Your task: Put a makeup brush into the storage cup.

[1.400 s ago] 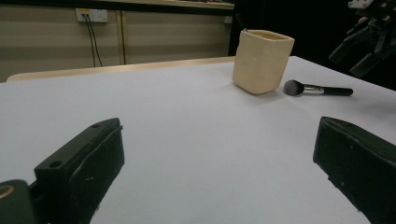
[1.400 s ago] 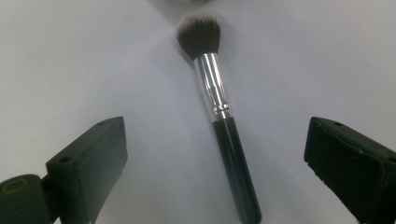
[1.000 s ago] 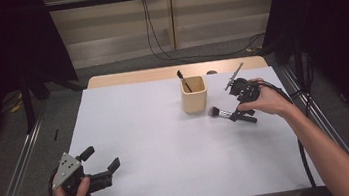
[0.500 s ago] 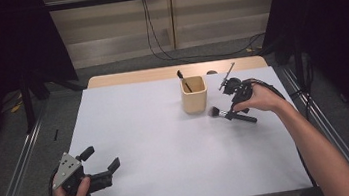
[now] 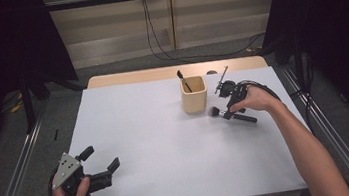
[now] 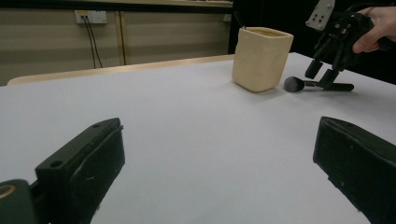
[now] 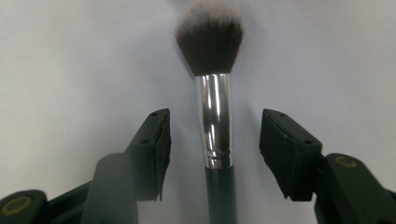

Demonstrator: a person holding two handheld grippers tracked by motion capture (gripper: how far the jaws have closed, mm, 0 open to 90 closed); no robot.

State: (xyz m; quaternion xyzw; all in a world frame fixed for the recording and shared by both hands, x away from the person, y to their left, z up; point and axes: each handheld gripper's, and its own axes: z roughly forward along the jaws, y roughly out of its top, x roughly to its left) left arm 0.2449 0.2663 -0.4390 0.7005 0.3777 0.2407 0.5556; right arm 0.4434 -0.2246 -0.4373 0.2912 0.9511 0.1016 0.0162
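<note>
A makeup brush (image 5: pixel 238 117) with a dark handle, silver ferrule and grey-tipped bristles (image 7: pixel 210 42) lies flat on the white table cover, right of a cream cup (image 5: pixel 195 95). My right gripper (image 5: pixel 228 114) is lowered over it, and its jaws stand on either side of the ferrule (image 7: pixel 215 121) with a gap at each pad. The jaws have just been closing with the brush between them, and the pads do not touch it. My left gripper (image 5: pixel 101 156) rests open at the near left with nothing between its jaws (image 6: pixel 219 154).
The cream cup (image 6: pixel 261 58) holds a dark-handled brush (image 5: pixel 182 79). Beyond it in the left gripper view are the right gripper (image 6: pixel 327 74) and the lying brush (image 6: pixel 317 85). A wooden table edge (image 5: pixel 134 76) runs along the back, with cables on the floor behind.
The right gripper has come down and a little leftward onto the brush, and its jaws have narrowed around it. The left gripper has not moved.
</note>
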